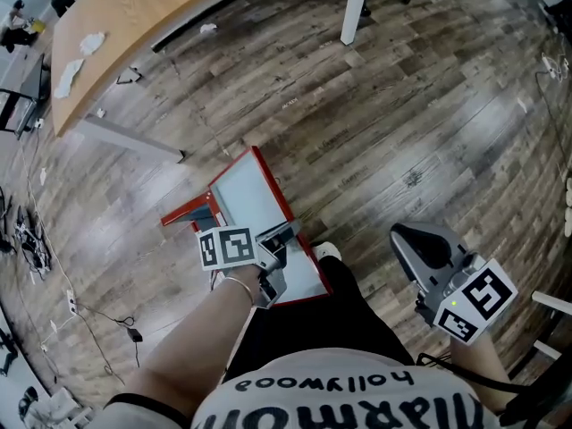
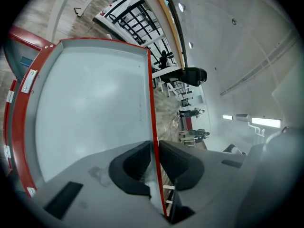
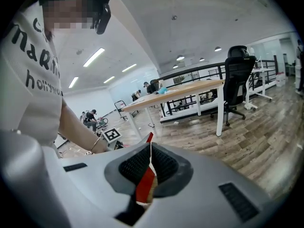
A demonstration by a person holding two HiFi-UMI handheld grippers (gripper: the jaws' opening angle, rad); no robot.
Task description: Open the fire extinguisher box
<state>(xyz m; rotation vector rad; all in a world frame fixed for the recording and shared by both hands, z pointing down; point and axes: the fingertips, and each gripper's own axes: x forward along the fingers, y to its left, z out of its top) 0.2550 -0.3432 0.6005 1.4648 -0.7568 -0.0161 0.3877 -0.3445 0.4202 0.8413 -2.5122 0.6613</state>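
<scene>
Left tongs (image 2: 155, 146) clamp the red door edge (image 2: 150, 94); right tongs (image 3: 150, 146) closed.

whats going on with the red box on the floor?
A person stands over a fire extinguisher box on the wood floor, with a gripper in each hand. The left gripper is clamped on the red edge of the box's door, which is swung open away from the box body. The right gripper is shut, holds nothing and hangs off to the side, clear of the box.
</scene>
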